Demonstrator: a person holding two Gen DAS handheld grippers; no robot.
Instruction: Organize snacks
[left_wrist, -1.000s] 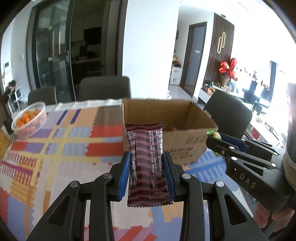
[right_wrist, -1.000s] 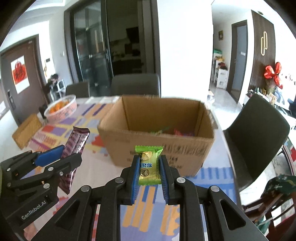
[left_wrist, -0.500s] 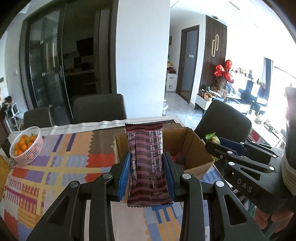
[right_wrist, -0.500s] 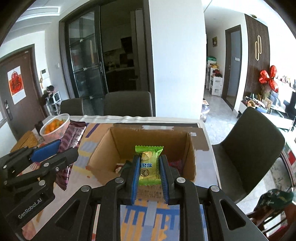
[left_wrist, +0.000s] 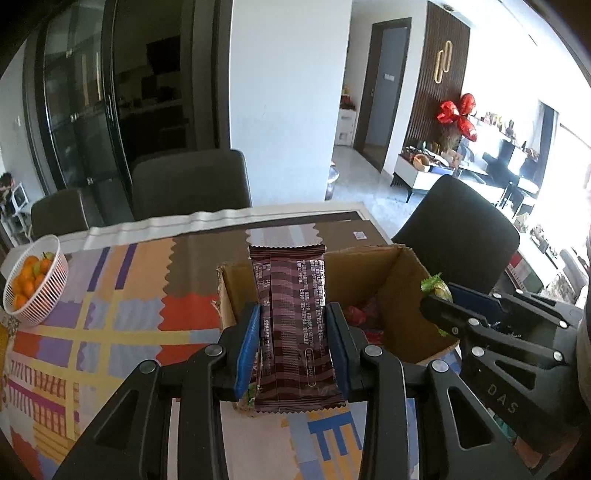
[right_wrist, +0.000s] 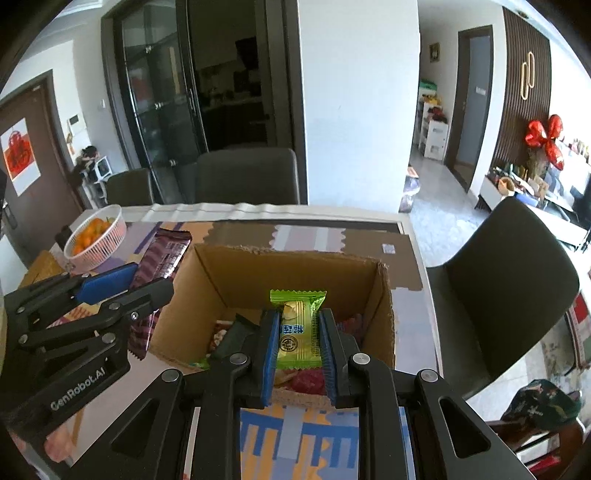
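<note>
My left gripper (left_wrist: 291, 339) is shut on a long brown striped snack bar (left_wrist: 290, 328), held upright over the near left part of an open cardboard box (left_wrist: 402, 295). My right gripper (right_wrist: 297, 336) is shut on a small green and gold snack packet (right_wrist: 298, 328), held above the box (right_wrist: 221, 280), which has several wrapped snacks (right_wrist: 306, 380) at its bottom. The left gripper (right_wrist: 122, 288) with the bar (right_wrist: 162, 258) shows at the left of the right wrist view. The right gripper (left_wrist: 443, 306) with the green packet (left_wrist: 436, 286) shows at the box's right edge.
The box stands on a table with a colourful patterned cloth (left_wrist: 110, 314). A white basket of oranges (left_wrist: 33, 284) sits at the far left. Dark chairs stand behind the table (left_wrist: 188, 184) and to its right (left_wrist: 461, 229).
Both grippers have risen and moved forward over the box, now looking down into it. Each still holds its snack.
</note>
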